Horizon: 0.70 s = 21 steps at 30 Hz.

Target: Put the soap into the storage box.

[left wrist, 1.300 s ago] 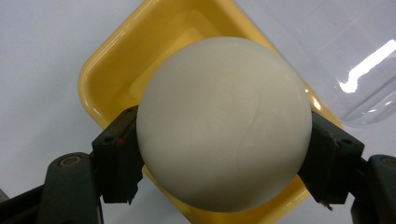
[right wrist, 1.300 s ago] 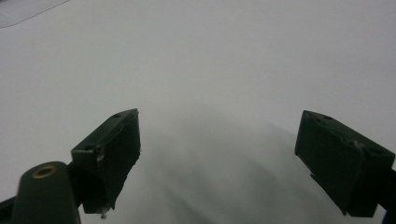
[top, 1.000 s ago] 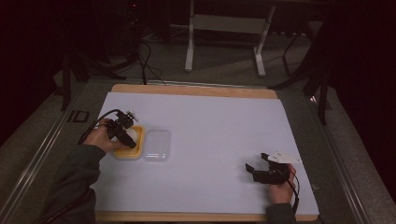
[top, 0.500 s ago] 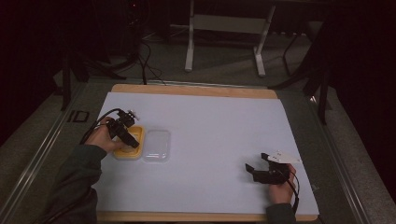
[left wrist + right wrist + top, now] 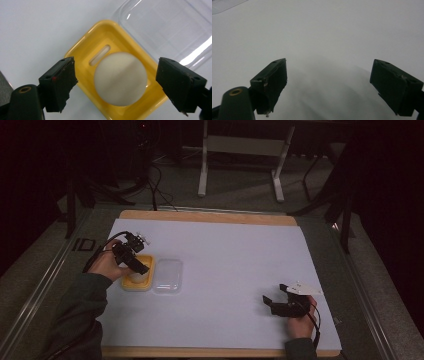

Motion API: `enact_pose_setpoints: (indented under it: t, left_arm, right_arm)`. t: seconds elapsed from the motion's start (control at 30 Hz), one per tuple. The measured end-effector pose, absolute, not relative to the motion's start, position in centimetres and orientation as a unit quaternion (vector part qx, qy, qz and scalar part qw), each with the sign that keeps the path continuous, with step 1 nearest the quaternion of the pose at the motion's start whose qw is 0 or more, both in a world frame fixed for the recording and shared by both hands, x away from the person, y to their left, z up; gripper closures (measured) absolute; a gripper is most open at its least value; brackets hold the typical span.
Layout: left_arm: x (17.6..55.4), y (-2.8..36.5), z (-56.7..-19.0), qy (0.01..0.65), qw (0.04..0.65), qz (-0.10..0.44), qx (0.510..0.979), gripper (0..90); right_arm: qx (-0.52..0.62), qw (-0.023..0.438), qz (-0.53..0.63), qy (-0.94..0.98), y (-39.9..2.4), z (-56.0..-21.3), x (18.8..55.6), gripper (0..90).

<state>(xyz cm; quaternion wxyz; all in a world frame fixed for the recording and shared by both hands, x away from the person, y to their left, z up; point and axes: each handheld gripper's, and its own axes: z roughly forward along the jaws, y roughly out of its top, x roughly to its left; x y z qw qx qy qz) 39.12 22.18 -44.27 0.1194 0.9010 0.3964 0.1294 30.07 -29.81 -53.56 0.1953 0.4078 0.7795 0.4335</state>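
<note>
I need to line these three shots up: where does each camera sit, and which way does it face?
High view: above the person's side, facing forward and down on the white table; forearms, left claw, right claw.
Left gripper view: on the left claw, facing down on the white ball in the yellow tray; open jaws.
Right gripper view: on the right claw, facing bare table; open jaws.
Shared: tray and clear lid.

One yellow tray [image 5: 82, 50], one white ball [image 5: 120, 78], one clear lid [image 5: 170, 27].
</note>
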Motion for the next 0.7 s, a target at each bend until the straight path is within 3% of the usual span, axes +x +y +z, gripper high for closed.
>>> enact_pose_setpoints:
  t: [0.47,0.7]
  left_arm:
    - [38.0,20.2,-42.8,0.344,0.147,0.144,0.916,36.0]
    - [37.4,19.1,-42.6,0.324,0.145,0.148,0.923,38.2]
  right_arm:
    - [0.408,0.196,0.434,0.779,-29.8,-53.6,30.1,14.2]
    - [0.408,0.195,0.433,0.78,-29.8,-53.6,30.1,14.1]
